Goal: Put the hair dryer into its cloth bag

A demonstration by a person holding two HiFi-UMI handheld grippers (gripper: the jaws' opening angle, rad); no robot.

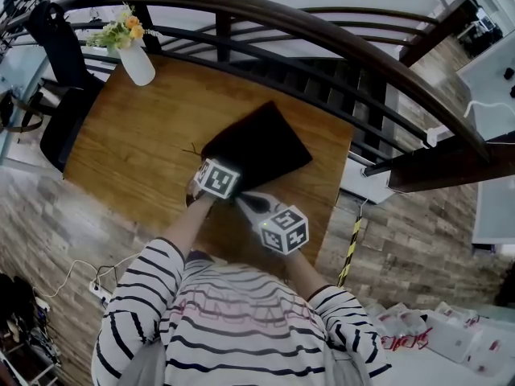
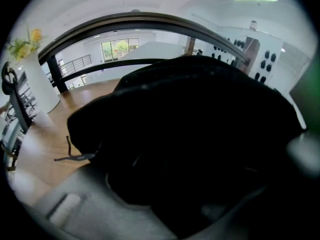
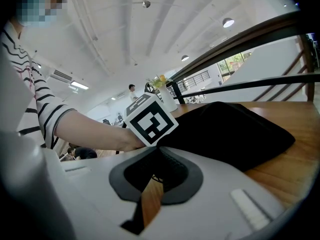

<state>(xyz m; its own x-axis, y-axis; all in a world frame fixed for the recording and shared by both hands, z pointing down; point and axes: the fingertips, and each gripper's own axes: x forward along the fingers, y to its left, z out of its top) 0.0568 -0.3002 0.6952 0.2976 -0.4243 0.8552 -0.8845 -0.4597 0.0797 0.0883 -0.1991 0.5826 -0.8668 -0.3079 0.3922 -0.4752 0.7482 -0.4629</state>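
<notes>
— Cloth bag point(image 1: 259, 147) lies black and rumpled on the wooden table point(image 1: 121, 151), one corner turned toward the dark railing point(image 1: 322, 30); where do your tongs stand to it?

— Both are at its near edge, on your side; your left gripper point(image 1: 216, 179) is at the near left corner; your right gripper point(image 1: 248, 203) is just beside it to the right, tips aimed at that same edge.

— What does your left one have?

— Its own view is almost all dark cloth; the two grey jaws stand part-way apart low in the picture, and the bag's black bulk fills the gap between them; you have it clamped on the bag. A thin drawstring point(image 2: 75, 156) trails from the bag's left side onto the wood.

— And your right?

— Its jaws are brought together, pads meeting at the tips, only a narrow wedge of table wood showing behind them; no cloth is caught there. The bag lies just past those tips, spreading up and to the right; whether the tips touch it, I cannot tell.

— Anything else on the table?

— A white vase point(image 1: 137, 63) with yellow flowers, at the far left corner, well apart from the bag.
</notes>
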